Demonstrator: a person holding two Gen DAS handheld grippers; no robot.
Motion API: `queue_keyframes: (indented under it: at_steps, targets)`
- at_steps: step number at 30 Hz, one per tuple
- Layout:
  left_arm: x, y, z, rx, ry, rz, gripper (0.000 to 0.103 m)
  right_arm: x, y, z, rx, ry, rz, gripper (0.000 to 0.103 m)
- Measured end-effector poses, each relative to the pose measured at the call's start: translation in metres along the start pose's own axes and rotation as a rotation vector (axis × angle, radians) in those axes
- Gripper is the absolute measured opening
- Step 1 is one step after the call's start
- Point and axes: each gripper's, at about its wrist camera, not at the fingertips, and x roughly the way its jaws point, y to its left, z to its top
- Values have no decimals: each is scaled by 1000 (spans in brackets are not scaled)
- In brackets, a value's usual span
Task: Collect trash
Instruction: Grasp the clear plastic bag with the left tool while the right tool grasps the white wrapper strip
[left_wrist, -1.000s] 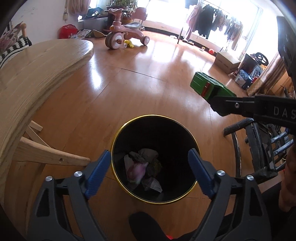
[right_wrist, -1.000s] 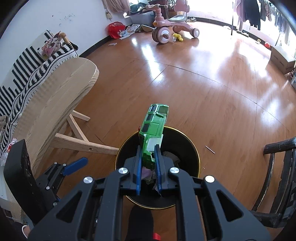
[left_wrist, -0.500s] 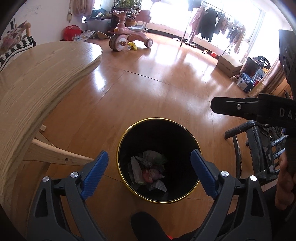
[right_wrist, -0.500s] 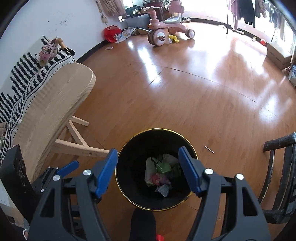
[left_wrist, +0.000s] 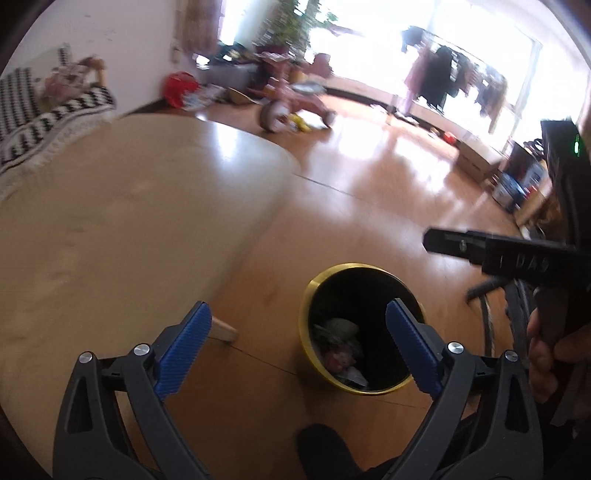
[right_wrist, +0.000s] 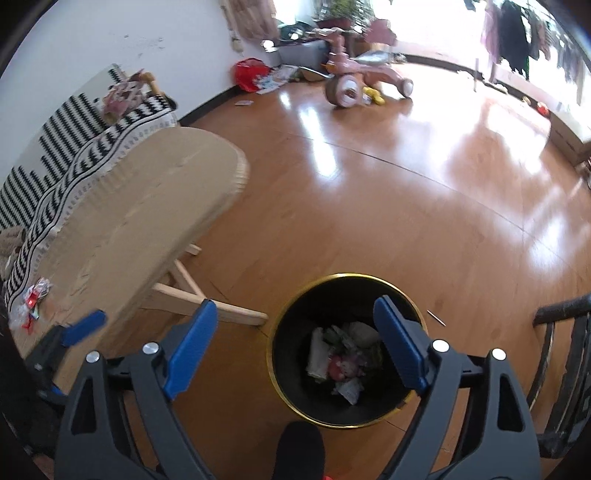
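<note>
The left gripper (left_wrist: 297, 336) has its jaws spread wide with nothing between them; it hangs over the wooden floor (left_wrist: 369, 221), its left blue pad (left_wrist: 183, 347) before the desk's near edge and its right one across the bin's rim; the right gripper (right_wrist: 295, 339) likewise has its jaws spread and empty, the right pad (right_wrist: 400, 349) overlapping the bin's opening. The black bin (right_wrist: 295, 362) with a gold rim stands on the floor just beside the desk's (right_wrist: 122, 236) wooden legs; inside it lies a heap of crumpled trash (right_wrist: 343, 360), white, pink and greenish pieces, at the bottom. On the desk's near left corner, close to a striped black-and-white cloth (right_wrist: 74, 147) along its far edge, sits a small crinkled wrapper (right_wrist: 33, 299) with red marks; the left gripper's blue tip shows just beside that corner in the right wrist view. A thin stick (right_wrist: 436, 318) lies on the floor just right of the bin. Across the room a pink tricycle (right_wrist: 354, 79) stands near the wall; the left wrist view is blurred.
</note>
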Motion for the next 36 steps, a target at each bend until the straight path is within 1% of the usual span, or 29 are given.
queue_keyframes:
  at_steps: [1,2,5,6,8,9,11,13,14,15,19,20,22,24,27,31,34,36]
  targets:
    - [-8,9,2,-12,-9,16,93,0,14,1,-18,-5,20,84]
    - [-22,28,3,-37,-26,42,93,1,24,3,-32,-7,33,84]
    - [-58,79,0,-118,-63,120,93,8,73,6,-102,-1,87,84]
    - [-68,94,-2,-144,-72,143,93,12,93,6,-130,5,109,84]
    - [-96,138,-11,-224,-93,214,93,19,130,8,-177,18,149,84]
    - [-106,154,-14,-254,-100,237,93,22,154,7,-211,27,176,84]
    - [-134,199,-29,-335,-118,308,93,26,198,4,-273,35,220,84]
    - [-157,238,-46,-399,-129,377,93,29,241,0,-335,40,266,84]
    - [-165,252,-53,-423,-134,404,93,32,270,-3,-376,43,298,84]
    - [-181,276,-64,-466,-136,454,93,34,294,-6,-411,44,325,84]
    - [-220,339,-103,-580,-153,596,93,50,385,-17,-531,56,417,84]
    - [-229,354,-113,-613,-162,633,93,54,401,-19,-553,61,430,84]
    - [-239,377,-132,-667,-164,680,93,65,439,-25,-604,64,451,84]
    - [-243,399,-143,-726,-167,698,93,75,461,-29,-632,57,454,84]
    - [-242,424,-151,-796,-186,690,93,101,489,-26,-645,71,460,84]
    - [-234,453,-147,-854,-212,667,94,135,508,-19,-646,109,451,85]
    - [-220,474,-142,-896,-218,644,95,151,519,-16,-666,133,463,85]
    - [-210,484,-137,-904,-214,635,95,161,529,-20,-691,153,468,85]
